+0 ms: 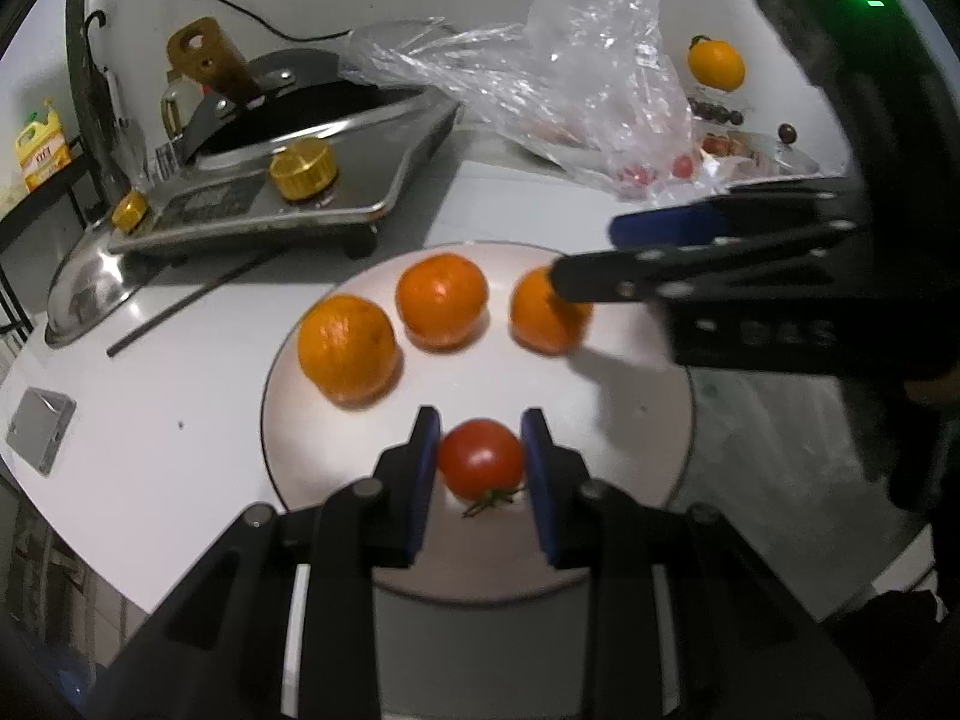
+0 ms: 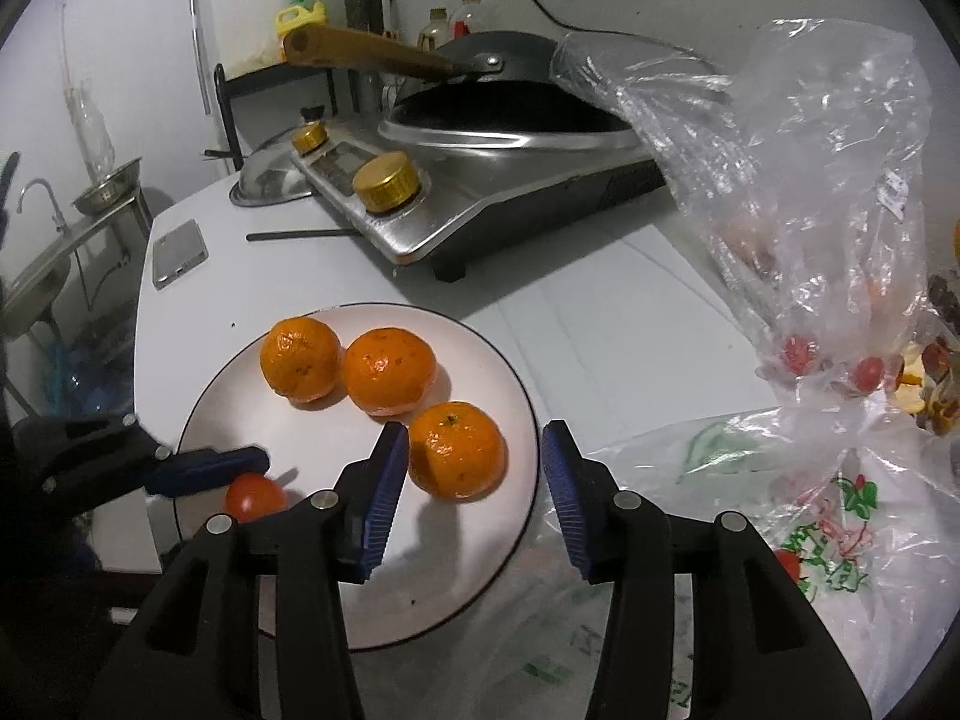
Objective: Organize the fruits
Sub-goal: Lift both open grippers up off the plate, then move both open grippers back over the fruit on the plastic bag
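A white plate [image 1: 606, 420] [image 2: 240, 408] carries three oranges and a red tomato [image 1: 480, 462] [image 2: 255, 495]. My left gripper [image 1: 481, 459] is shut on the tomato at the plate's near edge, blue pads pressing both its sides. My right gripper [image 2: 471, 471] stands open around the nearest orange [image 2: 456, 450] [image 1: 543, 318], with a clear gap on the orange's right side. In the left wrist view the right gripper [image 1: 585, 255] reaches in from the right over that orange. One of the left gripper's fingers [image 2: 204, 471] shows beside the tomato in the right wrist view.
A steel stove [image 1: 336, 180] [image 2: 510, 204] with a black wok stands behind the plate. A crumpled clear plastic bag [image 1: 576, 78] [image 2: 810, 192] holds small red tomatoes. A yellow fruit [image 1: 716, 63] lies far right. A phone [image 2: 179, 252] and a black rod [image 2: 300, 234] lie on the counter.
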A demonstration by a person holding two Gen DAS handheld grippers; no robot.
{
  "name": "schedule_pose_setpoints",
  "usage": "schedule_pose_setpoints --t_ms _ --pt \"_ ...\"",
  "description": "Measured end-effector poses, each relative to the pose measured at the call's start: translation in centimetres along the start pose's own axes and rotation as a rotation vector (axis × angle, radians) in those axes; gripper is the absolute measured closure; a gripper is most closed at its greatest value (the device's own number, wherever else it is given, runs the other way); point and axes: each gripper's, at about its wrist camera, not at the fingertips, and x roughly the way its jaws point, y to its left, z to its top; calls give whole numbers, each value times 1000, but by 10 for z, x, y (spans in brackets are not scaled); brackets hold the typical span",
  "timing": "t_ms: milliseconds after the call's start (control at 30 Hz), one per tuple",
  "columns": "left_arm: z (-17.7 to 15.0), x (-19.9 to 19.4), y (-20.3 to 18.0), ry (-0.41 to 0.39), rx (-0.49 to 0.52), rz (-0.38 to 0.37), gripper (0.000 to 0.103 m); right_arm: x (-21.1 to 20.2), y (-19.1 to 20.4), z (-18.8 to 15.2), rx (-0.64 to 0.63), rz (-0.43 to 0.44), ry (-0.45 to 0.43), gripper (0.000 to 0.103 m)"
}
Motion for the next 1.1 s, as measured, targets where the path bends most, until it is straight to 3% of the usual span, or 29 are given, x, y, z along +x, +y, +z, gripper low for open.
schedule_pose_setpoints --t_ms 467,533,1100 --pt "21 23 0 -44 63 125 73 -10 -7 2 -21 22 -24 54" --pt "22 23 1 -48 60 122 67 -9 -7 2 -24 23 -22 54" --pt "15 -13 -14 -93 60 117 66 -36 -4 -7 -29 -13 -37 54"
